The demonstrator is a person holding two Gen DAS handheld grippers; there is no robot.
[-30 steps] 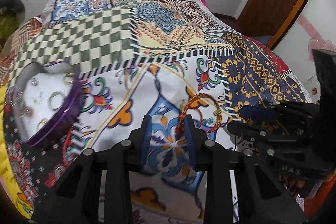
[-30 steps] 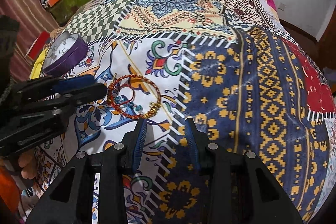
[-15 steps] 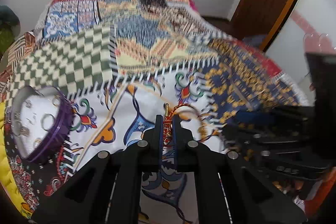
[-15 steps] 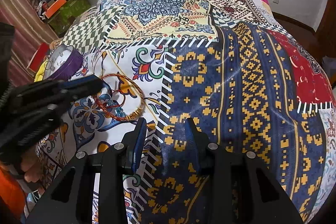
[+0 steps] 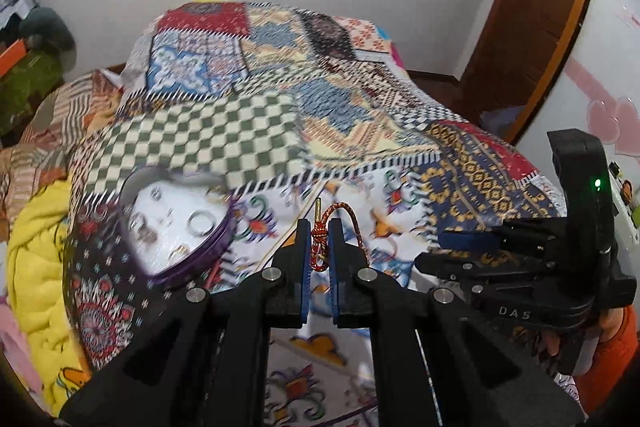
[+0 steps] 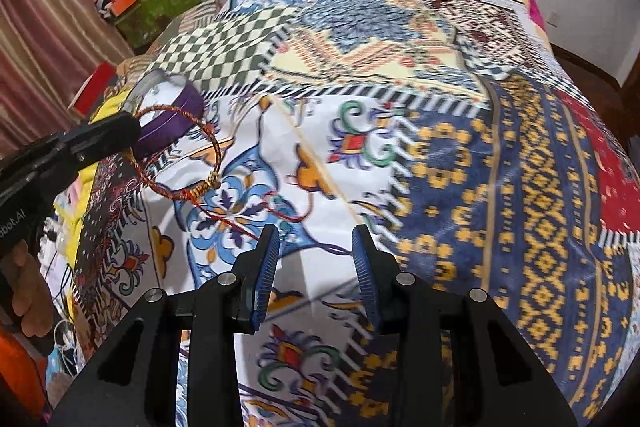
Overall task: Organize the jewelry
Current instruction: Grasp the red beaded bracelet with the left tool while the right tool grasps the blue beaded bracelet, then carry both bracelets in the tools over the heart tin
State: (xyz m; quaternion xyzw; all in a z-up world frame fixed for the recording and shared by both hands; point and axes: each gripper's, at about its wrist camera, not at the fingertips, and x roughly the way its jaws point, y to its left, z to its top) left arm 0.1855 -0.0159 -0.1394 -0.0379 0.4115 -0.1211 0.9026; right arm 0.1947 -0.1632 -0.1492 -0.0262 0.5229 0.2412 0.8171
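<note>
Red-and-gold cord is what your left tool (image 5: 319, 247) has pinched — the bracelet (image 6: 182, 151) hangs from its tips, lifted clear of the patchwork bedspread (image 6: 460, 147), with a thin red tail trailing down toward the cloth. That tool reaches in level from your left, its tips just beside the purple heart-shaped box (image 5: 176, 223); the box lies open on the bed with rings on its white lining. Your right tool (image 6: 316, 267) hovers low over the white floral patch, fingers spread and holding nothing. To its right the blue-and-yellow panels run unbroken to the bed's edge — the box sits near the left edge.
</note>
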